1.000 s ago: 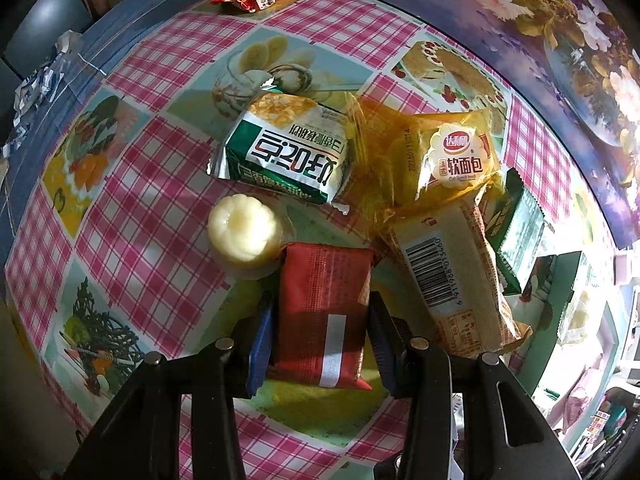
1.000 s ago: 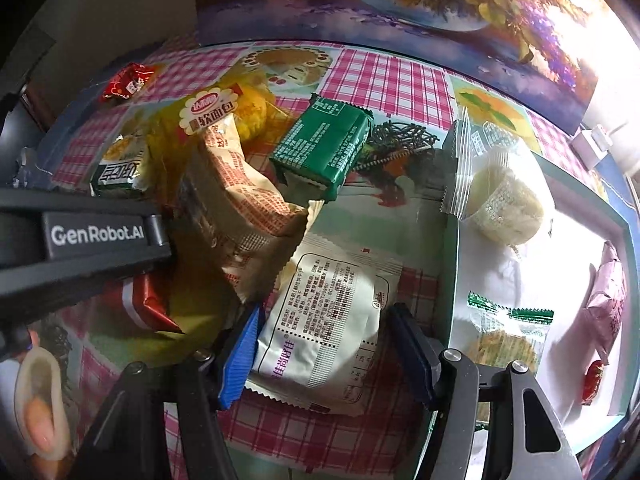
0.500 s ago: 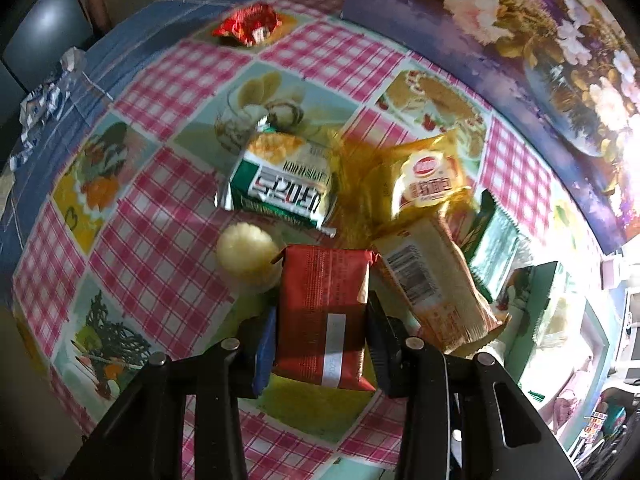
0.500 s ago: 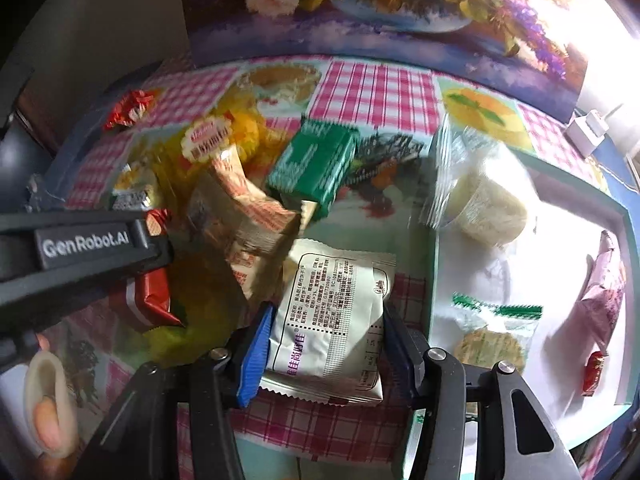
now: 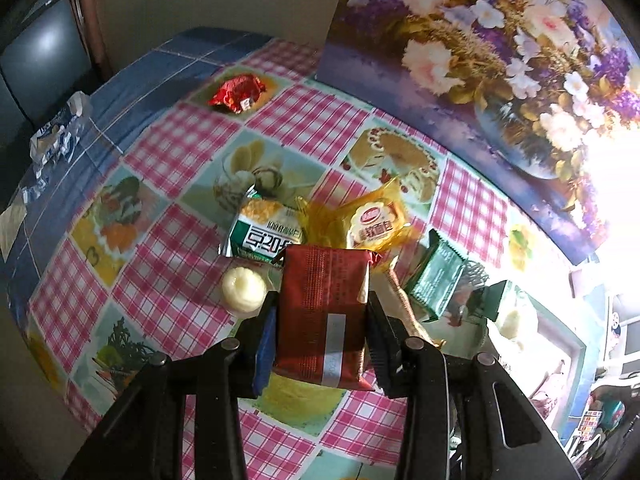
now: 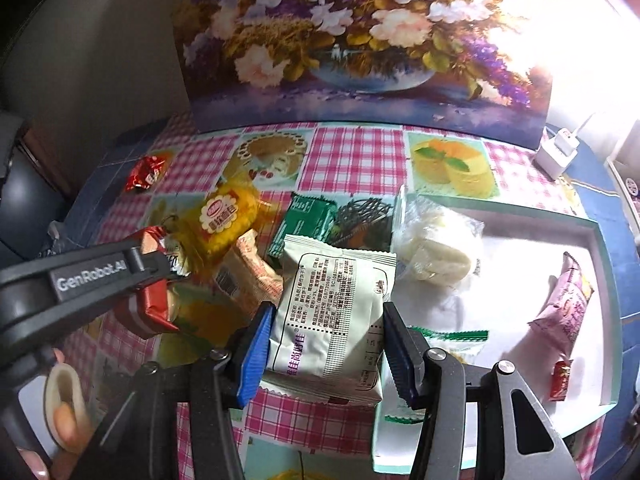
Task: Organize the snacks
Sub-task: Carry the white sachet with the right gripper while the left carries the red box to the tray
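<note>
Left tongs (image 5: 322, 334) clamped on red packet (image 5: 323, 312); right tongs (image 6: 324, 348) clamped on white packet (image 6: 334, 312), both above tabletop (image 5: 168, 264).

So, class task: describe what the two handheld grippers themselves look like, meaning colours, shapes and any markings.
Both are black plastic with angular arms joined by round silver pivot bolts. The left gripper has ribbed pads on its jaws, one bright blue, one dark. The right gripper matches: a bright blue ribbed pad and a dark navy one. In the right wrist view, white "GenRobot.AI" lettering runs along the left gripper's side.

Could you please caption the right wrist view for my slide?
Right gripper shut on a white snack packet beside the tray.
</note>
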